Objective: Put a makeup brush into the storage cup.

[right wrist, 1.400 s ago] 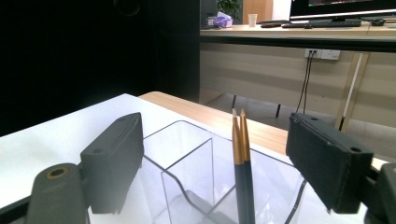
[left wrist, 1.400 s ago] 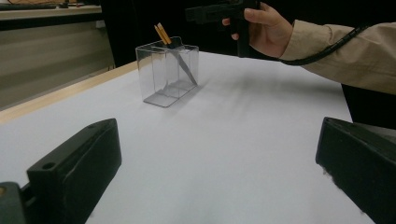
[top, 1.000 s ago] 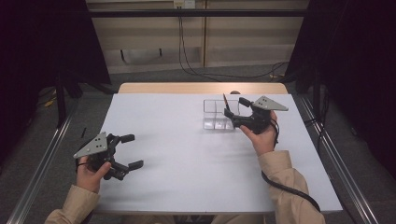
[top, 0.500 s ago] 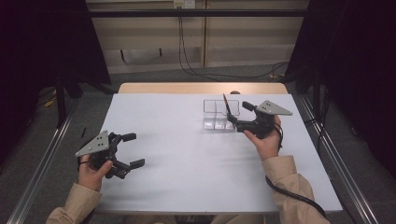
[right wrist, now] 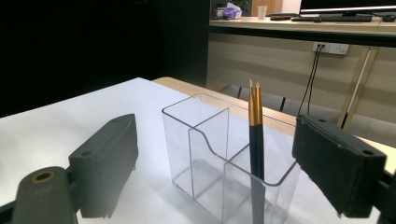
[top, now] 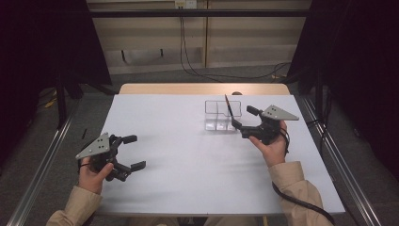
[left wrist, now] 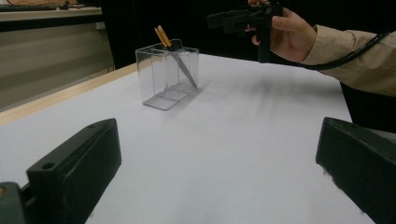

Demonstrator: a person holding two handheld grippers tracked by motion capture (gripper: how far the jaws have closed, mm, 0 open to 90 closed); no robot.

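White table (top: 188, 160) | chopsticks (right wrist: 255, 135) upright in clear holder (right wrist: 205, 154), tips up | both jaws wide, empty

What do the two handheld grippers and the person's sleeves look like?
Each gripper, left and right, is black with two blocky jaws and a grey three-cornered plate on top. A black cable trails from the right one. The sleeves are tan.

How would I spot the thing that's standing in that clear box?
Start at the white table and go to its far right part, where a clear box sits just in front of the right tool. Inside lean two chopsticks, dark with gold upper bands and pale tips, the box's sole contents.
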